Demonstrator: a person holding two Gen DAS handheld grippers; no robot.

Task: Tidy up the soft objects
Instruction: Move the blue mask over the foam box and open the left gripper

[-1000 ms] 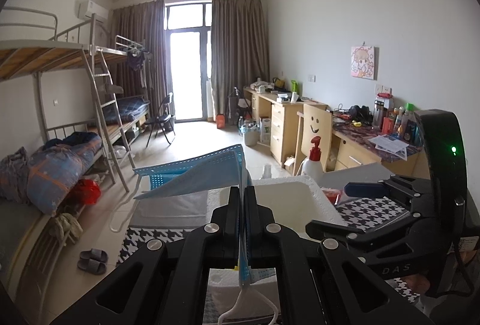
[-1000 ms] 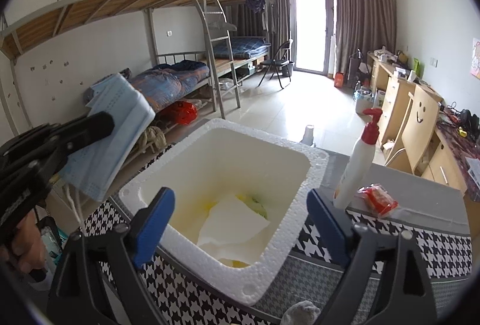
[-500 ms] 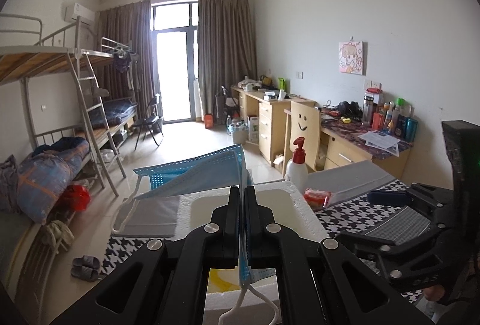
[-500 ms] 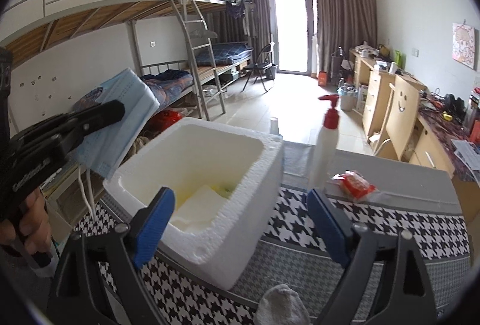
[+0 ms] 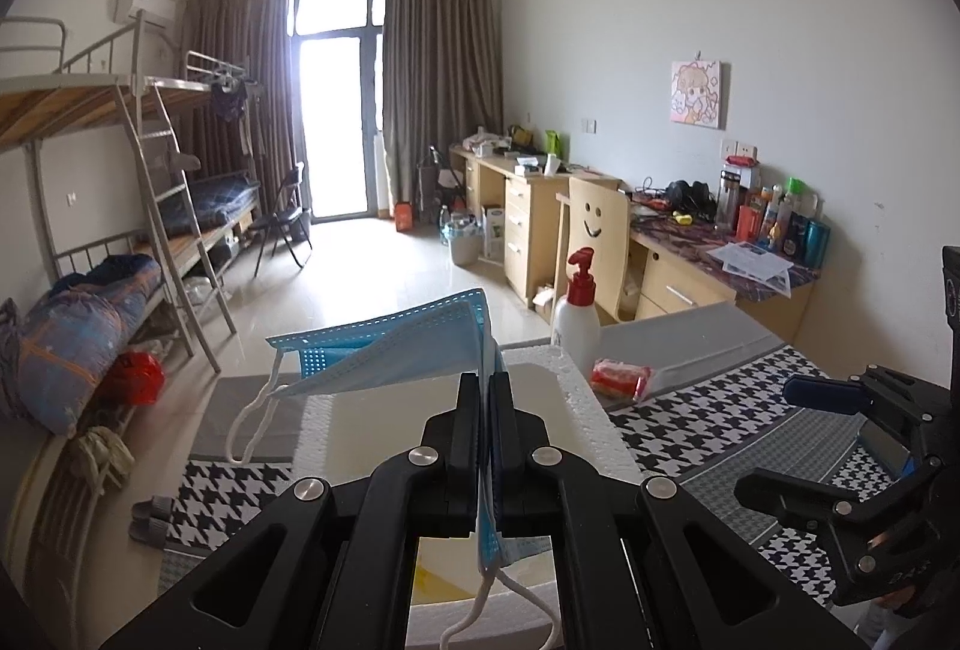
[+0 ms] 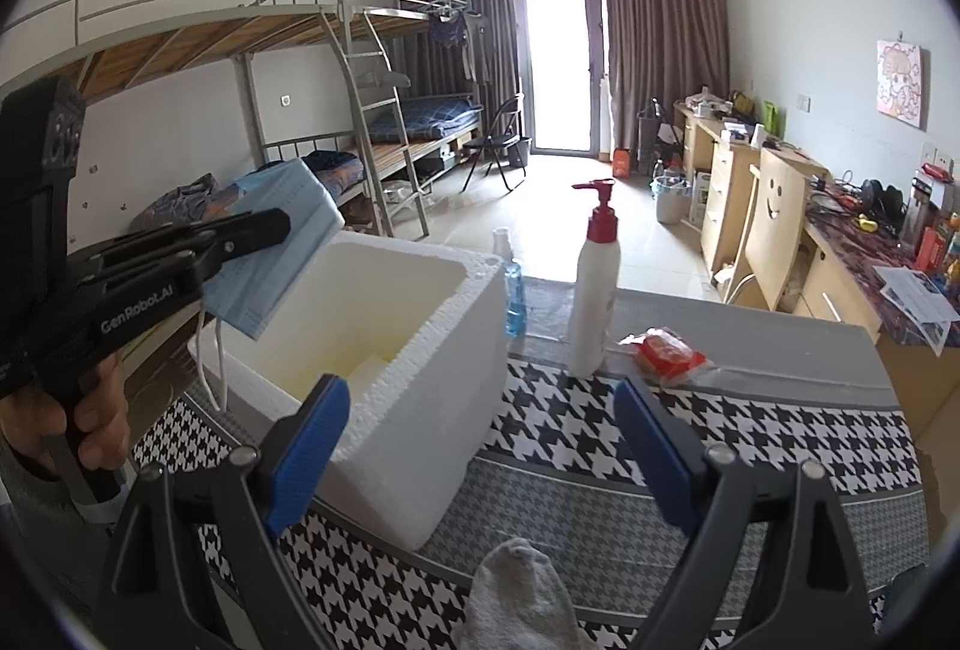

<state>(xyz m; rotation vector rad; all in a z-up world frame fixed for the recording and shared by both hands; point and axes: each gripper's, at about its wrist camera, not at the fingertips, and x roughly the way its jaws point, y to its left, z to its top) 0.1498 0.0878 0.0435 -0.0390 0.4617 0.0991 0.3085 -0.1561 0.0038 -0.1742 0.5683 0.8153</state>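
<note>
Black fingers of the left gripper are pressing together on a blue face mask, pinching it at one short end. Mask is hanging in air above the white foam box, long axis running out left from the fingers, free end pointing left and slightly down, ear loops dangling. Right gripper is holding nothing, blue pads spread wide apart, hovering over the near edge of the houndstooth table. Box is sitting toward the table's left edge, open side up. White sock is lying at the near edge, below the right gripper. Pump bottle is standing upright near the far edge, red packet just beside it to the right, small blue bottle behind the box's far right corner.
</note>
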